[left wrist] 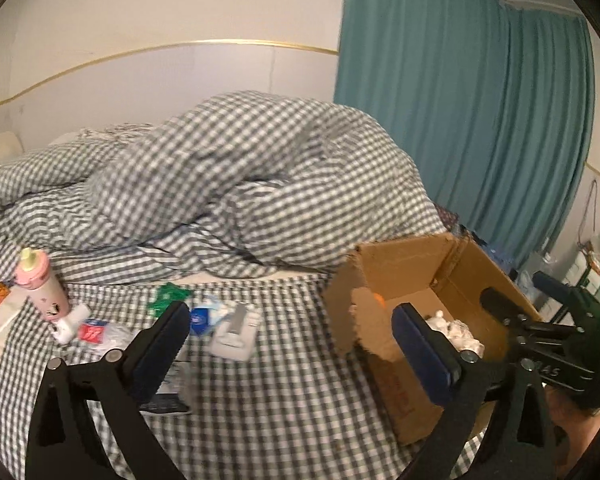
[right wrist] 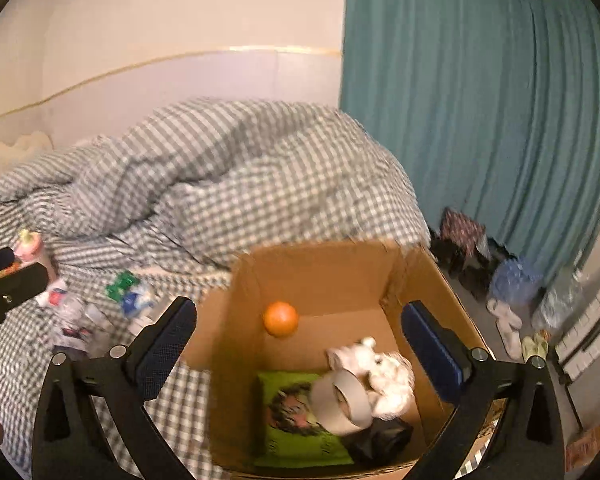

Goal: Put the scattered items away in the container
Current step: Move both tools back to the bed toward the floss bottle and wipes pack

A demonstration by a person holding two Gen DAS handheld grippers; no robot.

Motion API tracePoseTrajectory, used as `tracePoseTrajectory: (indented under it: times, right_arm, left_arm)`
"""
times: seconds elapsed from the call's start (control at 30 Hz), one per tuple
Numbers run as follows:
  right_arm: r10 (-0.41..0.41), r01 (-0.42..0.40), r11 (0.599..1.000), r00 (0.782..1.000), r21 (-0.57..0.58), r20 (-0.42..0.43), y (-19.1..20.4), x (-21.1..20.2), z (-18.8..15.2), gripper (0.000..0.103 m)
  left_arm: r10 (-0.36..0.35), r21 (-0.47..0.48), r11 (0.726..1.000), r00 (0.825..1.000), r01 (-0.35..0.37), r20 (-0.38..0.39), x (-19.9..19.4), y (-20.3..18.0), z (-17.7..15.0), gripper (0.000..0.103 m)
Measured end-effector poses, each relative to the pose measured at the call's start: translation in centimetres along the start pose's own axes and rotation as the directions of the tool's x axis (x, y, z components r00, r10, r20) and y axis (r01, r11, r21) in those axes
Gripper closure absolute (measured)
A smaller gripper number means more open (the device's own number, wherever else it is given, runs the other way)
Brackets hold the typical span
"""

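Beyond our left gripper [left wrist: 290,334], whose fingers are spread wide with nothing between them, a pink bottle [left wrist: 42,286] stands far left and small packets [left wrist: 204,318] lie on the checked bedspread [left wrist: 260,400]. The cardboard box [right wrist: 320,276] sits under our right gripper [right wrist: 300,340], equally spread and empty; an orange ball [right wrist: 281,319], tape roll [right wrist: 342,400] and green packet [right wrist: 296,420] lie inside, between its fingers.

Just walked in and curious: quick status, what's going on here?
Left gripper open, empty. Right gripper open, empty, over cardboard box. Orange, tape roll already inside. Pink bottle, packets left on bed. Nothing blocking.
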State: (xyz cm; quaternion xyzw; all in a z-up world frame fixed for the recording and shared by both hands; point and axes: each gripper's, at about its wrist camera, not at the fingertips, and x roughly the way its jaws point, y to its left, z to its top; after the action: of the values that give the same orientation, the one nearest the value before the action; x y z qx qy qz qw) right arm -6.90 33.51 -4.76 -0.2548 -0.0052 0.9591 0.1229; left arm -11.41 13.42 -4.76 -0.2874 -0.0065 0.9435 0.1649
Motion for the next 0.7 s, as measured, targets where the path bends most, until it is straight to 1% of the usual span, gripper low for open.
tracePoseTrajectory:
  times: [0.13, 0.33, 0.6, 0.7]
  right_arm:
    - [0.012, -0.01, 1.0, 0.997, -0.02, 0.07, 2.1, -2.0, 1.1, 0.0]
    - [0.028, -0.022, 0.999, 0.985, -0.034, 0.168, 4.6, -5.0, 2.1, 0.0]
    - [0.049, -0.04, 0.998, 0.972, -0.043, 0.231, 7.3, -7.4, 3.2, 0.0]
    - [0.069, -0.056, 0.997, 0.97, -0.061, 0.233, 8.7, -8.0, 3.4, 0.0]
  left_arm:
    - [0.04, -0.025, 0.999, 0.999, -0.04, 0.011, -1.6, 2.6, 0.0, 0.0]
    - [0.106, -0.046, 0.993, 0.994, -0.105, 0.021, -3.7, 6.0, -0.3, 0.0]
    - [0.198, -0.081, 0.978, 0.979, -0.194, 0.045, -6.8, 10.1, -0.8, 0.0]
    - [0.23, -0.093, 0.97, 0.972, -0.224, 0.055, -8.1, 11.4, -0.9, 0.0]
